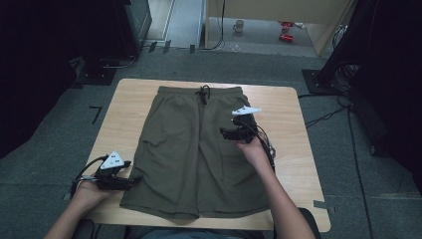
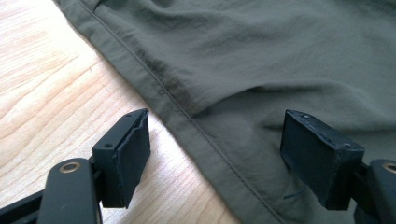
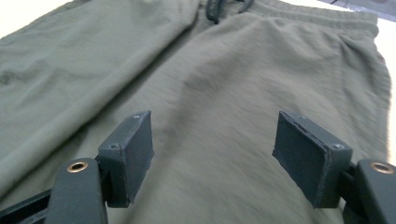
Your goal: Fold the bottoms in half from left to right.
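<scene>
Your shorts lie flat in the middle of the table, waistband at 12 o'clock and leg hems at 6 o'clock. The near table edge is cut off by your arms, and the room around it is too dark to make out. No label, brand or writing can be read on the shorts; the drawstring is a dark knot at the waistband's middle, and its ends cannot be made out.

Your left gripper sits at 8 o'clock of the shorts, by the outer hem of the left leg. In the left gripper view its jaws stand apart, with the seamed edge of the shorts running between them over bare wood; neither pad presses on cloth.

Your right gripper is over the right leg, at about 2 o'clock from the shorts' middle. In the right gripper view, blurred in the middle, its jaws stand apart above the shorts, gripping nothing. Whether they touch the fabric cannot be told.
</scene>
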Demonstrator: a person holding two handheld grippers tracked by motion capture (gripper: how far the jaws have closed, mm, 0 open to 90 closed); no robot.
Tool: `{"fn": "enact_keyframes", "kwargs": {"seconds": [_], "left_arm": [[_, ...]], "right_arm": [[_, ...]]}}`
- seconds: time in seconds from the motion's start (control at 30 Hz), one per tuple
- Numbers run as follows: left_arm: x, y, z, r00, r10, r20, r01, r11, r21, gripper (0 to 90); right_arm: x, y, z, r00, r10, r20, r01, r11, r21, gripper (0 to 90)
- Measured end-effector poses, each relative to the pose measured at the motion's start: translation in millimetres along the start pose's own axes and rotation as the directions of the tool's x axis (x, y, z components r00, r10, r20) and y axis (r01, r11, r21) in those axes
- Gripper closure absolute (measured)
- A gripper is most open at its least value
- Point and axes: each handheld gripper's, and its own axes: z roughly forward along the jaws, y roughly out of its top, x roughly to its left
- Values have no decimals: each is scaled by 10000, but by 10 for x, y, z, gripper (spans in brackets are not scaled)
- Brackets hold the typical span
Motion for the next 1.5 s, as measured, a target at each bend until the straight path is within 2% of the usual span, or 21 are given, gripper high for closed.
{"fn": "enact_keyframes", "kwargs": {"seconds": [0.1,0.23,0.33,0.53,0.63,0.73,0.83,0.9,0.97,1.1,1.23,1.33,1.43,1.5], "left_arm": [[-6,2,5,10000,55,-33,-55,10000,27,244],[-12,7,12,9999,-49,91,49,10000,56,203],[-25,10,22,9999,28,121,-29,10000,95,155],[-57,10,36,9998,209,-22,-209,9997,141,147],[-65,10,42,9997,246,-57,-246,9996,112,148],[-85,8,52,9988,482,-112,-481,9988,109,151],[-88,8,53,9988,490,-84,-490,9988,76,160],[-92,5,50,9988,490,-72,-490,9988,35,192],[-108,-4,34,9986,522,-20,-523,9986,-124,268],[-117,-8,26,9982,605,54,-604,9980,-178,315],[-134,-6,20,9981,607,107,-605,9980,-206,376],[-150,-2,16,9978,650,147,-647,9977,-211,437],[-153,1,14,9978,644,167,-641,9978,-195,472],[-155,4,13,9979,624,159,-621,9979,-192,495]], "right_arm": [[56,65,81,10000,-83,-43,83,10000,29,289],[107,131,158,9998,-113,-145,113,9999,12,297],[154,203,229,9995,-268,-138,269,9996,73,300],[205,332,367,9996,-277,-109,277,9996,-2,311],[235,369,431,9997,-178,-165,173,9994,-313,337],[279,434,546,9997,-35,-236,32,9999,-136,326],[315,472,598,9996,-114,-243,110,9998,-140,328],[357,510,647,9995,-217,-221,212,9996,-202,331],[419,565,727,9992,-319,-243,315,9993,-189,333],[476,604,797,9987,-420,-273,411,9987,-308,343],[532,625,871,9987,-310,-405,293,9986,-436,353],[562,638,948,9980,-66,-636,48,9996,-290,356],[592,682,1001,9972,-17,-741,14,10000,-38,350],[619,723,1022,9969,-91,-780,86,9999,-72,349]]}}
